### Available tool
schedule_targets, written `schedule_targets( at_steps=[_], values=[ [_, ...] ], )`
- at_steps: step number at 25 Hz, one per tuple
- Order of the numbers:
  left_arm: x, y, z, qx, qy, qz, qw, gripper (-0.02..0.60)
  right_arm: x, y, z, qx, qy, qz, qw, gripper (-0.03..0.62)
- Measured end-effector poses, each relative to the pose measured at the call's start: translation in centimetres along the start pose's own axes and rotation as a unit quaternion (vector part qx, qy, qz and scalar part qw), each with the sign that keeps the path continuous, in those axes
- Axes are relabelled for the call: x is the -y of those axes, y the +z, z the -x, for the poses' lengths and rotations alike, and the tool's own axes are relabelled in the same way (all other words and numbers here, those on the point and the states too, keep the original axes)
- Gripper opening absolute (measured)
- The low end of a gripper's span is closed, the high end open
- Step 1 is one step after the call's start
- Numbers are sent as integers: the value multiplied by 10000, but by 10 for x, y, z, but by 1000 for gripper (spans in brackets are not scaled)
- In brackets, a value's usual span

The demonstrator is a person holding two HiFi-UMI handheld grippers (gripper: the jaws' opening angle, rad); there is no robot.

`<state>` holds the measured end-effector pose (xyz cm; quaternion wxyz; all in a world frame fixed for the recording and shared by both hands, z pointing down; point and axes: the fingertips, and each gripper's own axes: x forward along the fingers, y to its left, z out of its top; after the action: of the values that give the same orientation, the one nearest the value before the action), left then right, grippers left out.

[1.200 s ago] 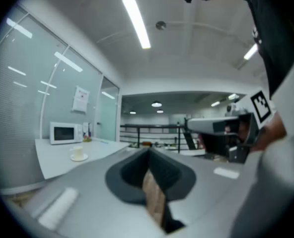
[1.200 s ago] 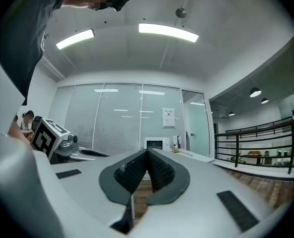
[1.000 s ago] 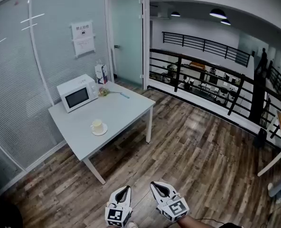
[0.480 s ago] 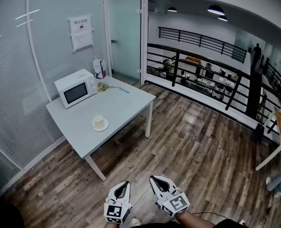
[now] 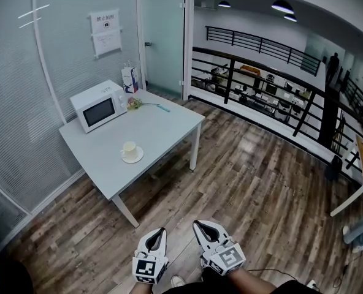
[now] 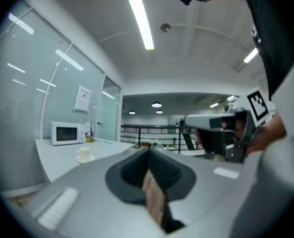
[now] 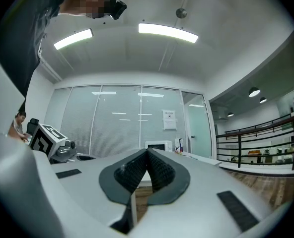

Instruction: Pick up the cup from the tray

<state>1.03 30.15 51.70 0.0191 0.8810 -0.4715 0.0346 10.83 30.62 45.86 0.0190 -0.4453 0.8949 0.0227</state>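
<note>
So the cup is sitting on its little round tray near the front edge of the grey tabletop, well apart from both tongs. Behind it on the same tabletop there's a white microwave and a carton back in the corner by the glass wall. The left tongs and right tongs are down at the bottom of the head view, side by side over the wood floor, both pointing level toward the table. Each gripper view shows the dark pads pressed together at the tip with nothing in between, so both are closed up and empty. In the left gripper view the cup shows small and far off to the left.
</note>
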Motion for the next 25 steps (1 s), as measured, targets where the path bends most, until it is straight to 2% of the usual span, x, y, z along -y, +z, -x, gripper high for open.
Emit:
schedule_targets(
  at_steps=[8,13,18,25],
  values=[
    [-21,3,-45,-58,185,-33,9998,5,35,-8,-40,31,229,-100,9997,-11],
    [-39,9,-81,-74,321,-95,9994,6,62,-12,-72,8,315,106,9994,-11],
    [-53,15,-122,-64,491,-108,9987,5,95,-12,-97,37,495,102,9987,-11],
    [-61,17,-166,-152,632,-165,9977,5,142,-17,-121,59,495,57,9987,-11]
  ],
)
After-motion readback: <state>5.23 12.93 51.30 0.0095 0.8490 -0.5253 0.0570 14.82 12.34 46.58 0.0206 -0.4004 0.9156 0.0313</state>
